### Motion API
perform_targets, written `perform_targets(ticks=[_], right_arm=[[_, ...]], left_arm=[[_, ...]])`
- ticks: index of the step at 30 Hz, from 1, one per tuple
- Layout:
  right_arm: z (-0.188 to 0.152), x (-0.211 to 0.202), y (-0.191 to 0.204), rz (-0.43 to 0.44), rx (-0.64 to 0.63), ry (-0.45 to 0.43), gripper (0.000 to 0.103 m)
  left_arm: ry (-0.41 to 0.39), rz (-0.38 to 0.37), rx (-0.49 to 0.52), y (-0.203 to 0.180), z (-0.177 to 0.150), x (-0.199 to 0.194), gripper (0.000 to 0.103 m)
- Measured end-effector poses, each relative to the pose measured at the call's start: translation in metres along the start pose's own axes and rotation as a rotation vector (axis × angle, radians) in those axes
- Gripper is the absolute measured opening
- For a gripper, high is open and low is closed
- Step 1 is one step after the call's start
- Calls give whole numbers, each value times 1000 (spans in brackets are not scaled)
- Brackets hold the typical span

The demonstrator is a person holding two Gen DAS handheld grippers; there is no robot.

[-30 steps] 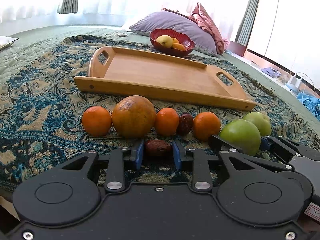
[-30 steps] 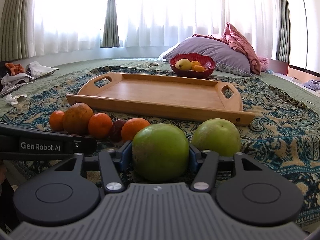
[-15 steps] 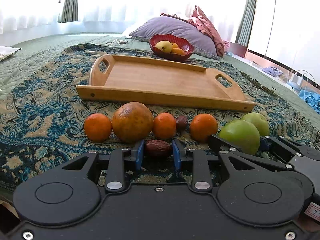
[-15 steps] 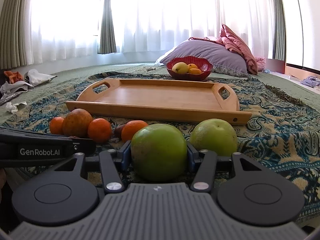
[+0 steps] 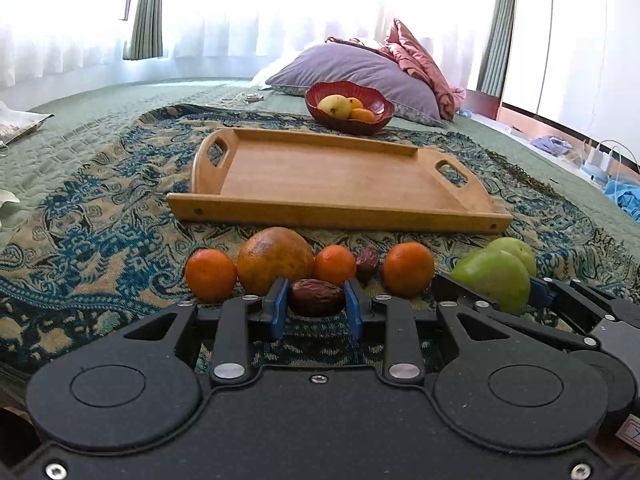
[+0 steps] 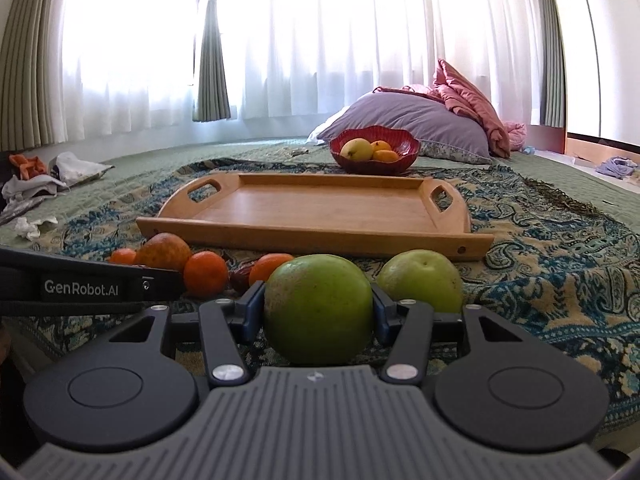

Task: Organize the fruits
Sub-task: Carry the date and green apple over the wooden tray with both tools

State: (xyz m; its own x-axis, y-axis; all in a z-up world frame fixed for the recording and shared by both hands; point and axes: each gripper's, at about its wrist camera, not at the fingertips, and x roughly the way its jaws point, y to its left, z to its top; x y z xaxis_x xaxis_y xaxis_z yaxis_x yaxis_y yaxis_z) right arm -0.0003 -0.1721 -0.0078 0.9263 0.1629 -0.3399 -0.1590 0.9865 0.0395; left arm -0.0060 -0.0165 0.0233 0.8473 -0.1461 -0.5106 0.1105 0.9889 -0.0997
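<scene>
My left gripper [image 5: 317, 300] is shut on a brown date [image 5: 316, 297] and holds it just above the patterned blanket. My right gripper [image 6: 318, 306] is shut on a green apple [image 6: 318, 312], which also shows in the left wrist view [image 5: 492, 276]. A row of fruit lies ahead: three small oranges [image 5: 211, 274], a large orange-brown fruit [image 5: 275, 264], a second date [image 5: 367, 261] and a second green apple [image 6: 420, 280]. An empty wooden tray [image 5: 332, 176] lies beyond the row.
A red bowl [image 5: 349, 106] with yellow and orange fruit stands behind the tray, in front of a purple pillow [image 5: 360, 70]. Crumpled paper and cloth [image 6: 36, 184] lie at the far left. The blanket's fringe edge [image 6: 560, 196] runs along the right.
Both grippers have risen and pulled back a little with their fruit; the tray and fruit row now sit lower and farther off in both views. Grips are unchanged.
</scene>
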Motion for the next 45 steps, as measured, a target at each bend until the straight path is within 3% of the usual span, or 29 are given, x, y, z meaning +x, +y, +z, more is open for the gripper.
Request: perform_targets(ticks=[13,19,28,39,45], right_arm=[[22,-9,-2,-2,-5,-38,56],[42,-6,-10,0,7,-28,56],[90,11,-28,26,48,9,56],[142,49,-42,24,-4,36,56],[160,90,-49,23,7,131,56]], left_arm=[[-1,-11,-7,5,27,0,28],[15,-65,27,15,57,5,28],[70,-121,-14,35,115,27,28],[137,-161,-44,49,165,77,28],[204,-162,-84,58,176,122,28]])
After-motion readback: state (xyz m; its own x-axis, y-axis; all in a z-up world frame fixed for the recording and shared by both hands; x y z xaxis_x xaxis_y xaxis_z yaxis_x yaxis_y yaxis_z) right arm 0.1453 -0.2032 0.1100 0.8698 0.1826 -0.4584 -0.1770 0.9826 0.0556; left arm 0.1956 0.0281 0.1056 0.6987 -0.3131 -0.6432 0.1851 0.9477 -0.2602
